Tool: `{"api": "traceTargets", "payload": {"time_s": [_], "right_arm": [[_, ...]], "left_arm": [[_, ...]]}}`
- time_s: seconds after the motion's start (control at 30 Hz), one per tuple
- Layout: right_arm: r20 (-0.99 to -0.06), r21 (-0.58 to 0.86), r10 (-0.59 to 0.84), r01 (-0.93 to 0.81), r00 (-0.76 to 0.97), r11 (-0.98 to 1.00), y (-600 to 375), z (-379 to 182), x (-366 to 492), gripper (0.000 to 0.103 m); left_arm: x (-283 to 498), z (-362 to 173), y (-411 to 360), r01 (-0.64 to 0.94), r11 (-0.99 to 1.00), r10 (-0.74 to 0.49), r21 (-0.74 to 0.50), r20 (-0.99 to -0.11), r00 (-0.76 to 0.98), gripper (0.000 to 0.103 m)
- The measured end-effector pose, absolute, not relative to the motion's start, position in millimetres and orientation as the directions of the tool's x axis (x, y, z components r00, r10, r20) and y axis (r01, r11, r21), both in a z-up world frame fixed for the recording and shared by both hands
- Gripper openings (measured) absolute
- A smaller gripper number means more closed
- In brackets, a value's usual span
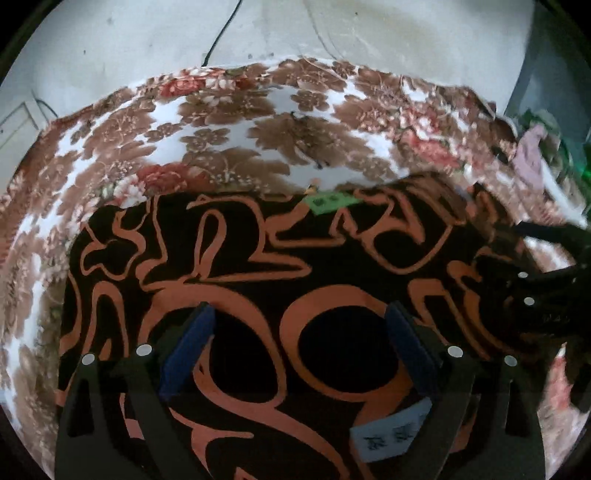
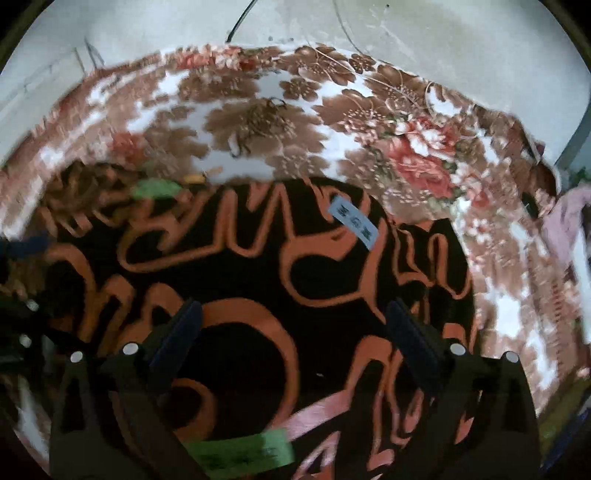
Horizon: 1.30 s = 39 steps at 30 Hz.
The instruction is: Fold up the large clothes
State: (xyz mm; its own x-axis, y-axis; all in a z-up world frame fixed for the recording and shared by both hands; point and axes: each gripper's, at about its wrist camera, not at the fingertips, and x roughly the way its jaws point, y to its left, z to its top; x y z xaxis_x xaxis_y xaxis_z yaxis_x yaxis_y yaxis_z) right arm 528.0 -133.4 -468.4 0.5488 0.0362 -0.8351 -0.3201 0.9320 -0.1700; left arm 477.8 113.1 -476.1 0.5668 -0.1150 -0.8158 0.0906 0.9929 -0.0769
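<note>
- Both sets of jaws stand wide apart, nothing between the pads; left gripper point(image 1: 299, 317) and right gripper point(image 2: 291, 314) both hang over the cloth, pointing steeply down.
- Blue pads point(image 1: 190, 343) on the left gripper are clear of the fabric; same on the right gripper's pads point(image 2: 415, 343).
- Black garment with orange swirl print point(image 1: 258, 266) lies spread flat on a floral blanket point(image 1: 207, 122); brown and red flowers on white.
- Garment's far edge runs roughly straight across mid-frame in the left wrist view; blanket shows beyond it and on both sides.
- Green tag point(image 1: 328, 202) sits at the garment's far edge in the left view; a second green label point(image 2: 240, 456) lies near the bottom of the right view, on the cloth.
- Pale blue-grey label point(image 2: 354, 220) lies on the garment in the right view; a similar one point(image 1: 391, 432) sits by the left gripper's right finger.
- Right gripper's black body shows at the right edge of the left view.
- Pale wall point(image 1: 147, 33) behind the blanket, with a thin dark cable point(image 1: 221, 31) hanging down it.
- Pink cloth point(image 2: 565, 225) at far right, blurred.
</note>
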Motion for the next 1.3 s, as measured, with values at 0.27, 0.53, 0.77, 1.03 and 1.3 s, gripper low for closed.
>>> {"api": "traceTargets", "payload": {"time_s": [0.27, 0.53, 0.77, 1.03, 1.3], "right_arm": [[-0.824, -0.165, 0.086, -0.383, 0.559, 0.909, -156, -503, 523, 0.098], [-0.812, -0.145, 0.109, -0.378, 0.574, 0.915, -156, -519, 526, 0.098], [-0.804, -0.087, 0.159, -0.379, 0.573, 0.921, -161, -458, 487, 0.098], [-0.841, -0.131, 0.155, -0.473, 0.519, 0.871, -152, -480, 431, 0.098], [-0.831, -0.173, 0.141, -0.492, 0.538, 0.853, -152, -509, 421, 0.098]], "left_arm": [[467, -503, 136, 0.093, 0.988, -0.153, -0.121, -0.815, 0.558, 0.099], [474, -514, 136, 0.110, 0.988, -0.154, -0.112, -0.821, 0.549, 0.099], [441, -447, 135, 0.143, 0.980, -0.195, -0.135, -0.761, 0.619, 0.097], [399, -492, 113, 0.157, 0.984, -0.152, -0.084, -0.852, 0.500, 0.098], [379, -524, 114, 0.064, 0.997, -0.061, -0.032, -0.843, 0.535, 0.099]]}}
